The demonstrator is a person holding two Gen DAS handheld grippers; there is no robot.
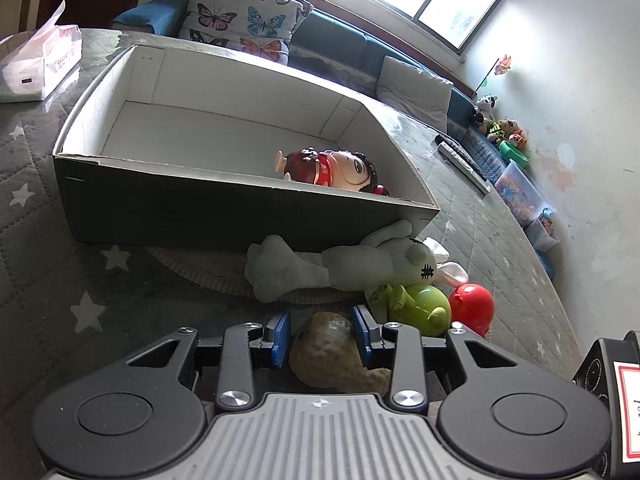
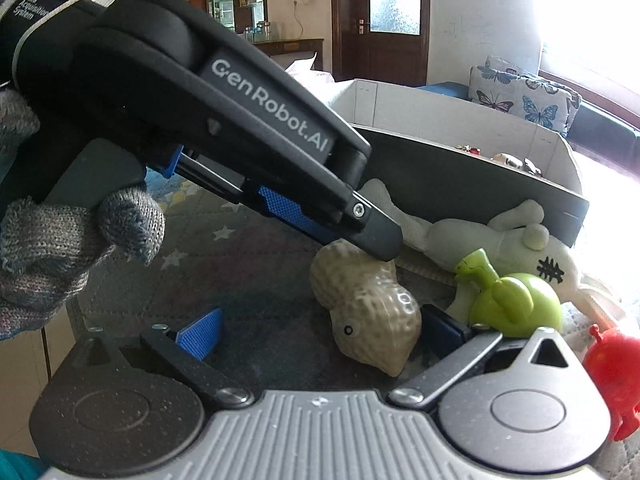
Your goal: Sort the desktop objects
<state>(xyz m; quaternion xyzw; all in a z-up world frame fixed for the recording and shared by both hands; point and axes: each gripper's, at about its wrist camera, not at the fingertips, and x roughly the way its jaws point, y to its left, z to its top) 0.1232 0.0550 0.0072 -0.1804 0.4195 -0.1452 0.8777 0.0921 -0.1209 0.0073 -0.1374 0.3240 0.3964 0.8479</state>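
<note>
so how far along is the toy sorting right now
One toy is done: the red-dressed doll lies in the cardboard box. In hand: the left gripper grips the peanut toy down by the mat, while the right gripper is open around it. Left outside the box: the plush rabbit, the green toy and the red toy.
</note>
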